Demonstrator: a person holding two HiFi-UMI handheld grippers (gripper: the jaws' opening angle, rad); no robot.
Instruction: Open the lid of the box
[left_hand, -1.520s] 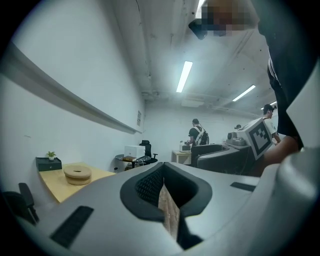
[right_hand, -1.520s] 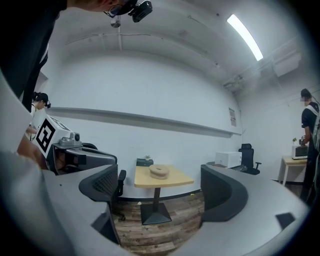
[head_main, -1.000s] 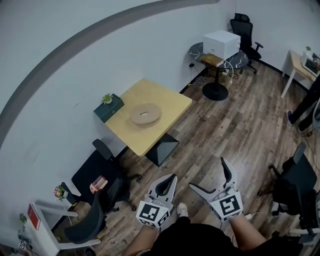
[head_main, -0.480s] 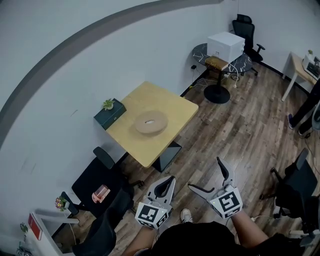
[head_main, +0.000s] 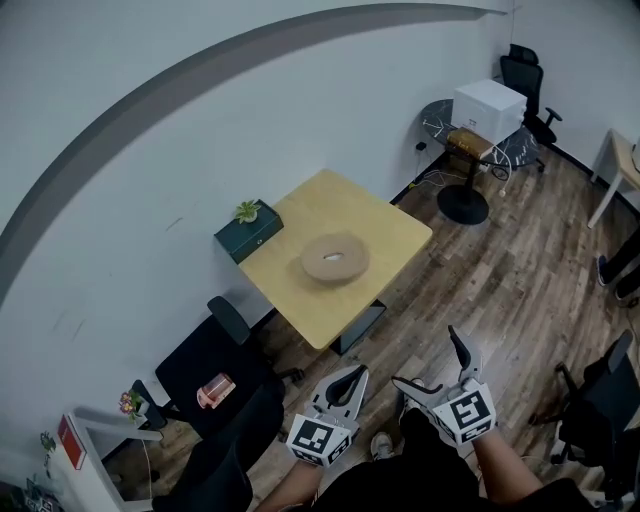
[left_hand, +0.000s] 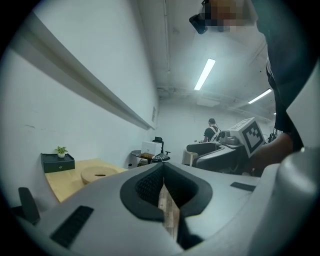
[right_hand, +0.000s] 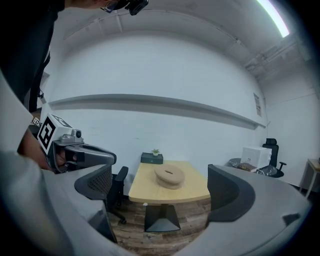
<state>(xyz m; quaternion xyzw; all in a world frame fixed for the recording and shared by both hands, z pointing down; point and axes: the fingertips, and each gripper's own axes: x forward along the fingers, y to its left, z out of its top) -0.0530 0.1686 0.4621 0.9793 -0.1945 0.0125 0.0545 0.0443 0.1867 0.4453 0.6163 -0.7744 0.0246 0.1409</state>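
Note:
A round, flat wooden box (head_main: 335, 257) with its lid on lies in the middle of a square light-wood table (head_main: 375, 222) against the wall, across the floor from me. The right gripper view shows the box (right_hand: 170, 175) straight ahead on the table (right_hand: 150, 191); the left gripper view shows the box (left_hand: 99, 173) at far left. My left gripper (head_main: 347, 378) is held low near my body, its pads meeting (left_hand: 162, 185). To its right, my right gripper (head_main: 428, 360) is spread wide with nothing between its fingers (right_hand: 160, 194). Both are far from the box.
A dark green case with a small plant (head_main: 250, 230) stands at the table's wall side. Black office chairs (head_main: 215, 350) sit to the table's left, another chair (head_main: 600, 390) at far right. A white box (head_main: 488, 105) rests on a round side table. Wood floor lies between.
The table and box have slid right and lower in the head view and look somewhat nearer. Both grippers keep the same pose in front of my body.

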